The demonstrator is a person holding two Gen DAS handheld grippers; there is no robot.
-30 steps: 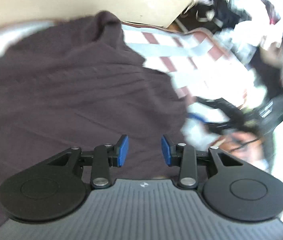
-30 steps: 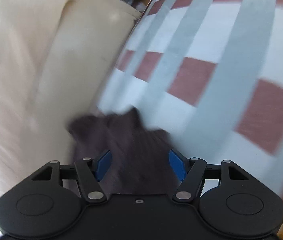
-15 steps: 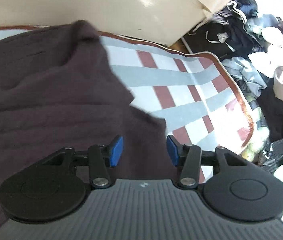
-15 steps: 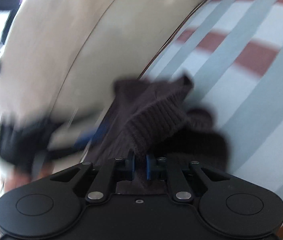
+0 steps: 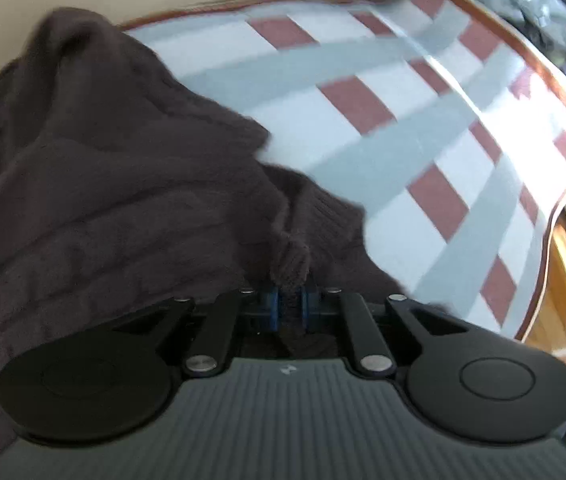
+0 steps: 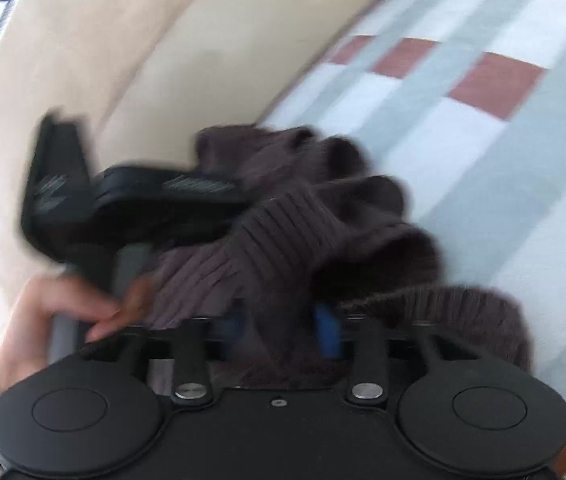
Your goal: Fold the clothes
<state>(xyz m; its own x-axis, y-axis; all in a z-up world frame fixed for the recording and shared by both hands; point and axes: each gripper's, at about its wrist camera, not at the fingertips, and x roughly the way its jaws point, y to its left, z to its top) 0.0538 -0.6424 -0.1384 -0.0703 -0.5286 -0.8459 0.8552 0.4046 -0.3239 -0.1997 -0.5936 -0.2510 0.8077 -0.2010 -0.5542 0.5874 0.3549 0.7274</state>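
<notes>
A dark brown knit sweater lies bunched on a checked blue, white and red mat. My left gripper is shut on a ribbed edge of the sweater. In the right wrist view the same sweater is gathered in folds in front of my right gripper, whose blue fingers stand apart with the knit between them. The left gripper's body and the hand holding it show at the left of that view.
A cream wall or cushion borders the mat at the back. A pile of loose clothes lies beyond the mat's far right corner. Wooden floor shows past the mat's brown-trimmed edge.
My left gripper has shut on the sweater's ribbed edge. My right gripper was shut on the sweater half a second ago; its fingers now stand apart. The two grippers have come close together.
</notes>
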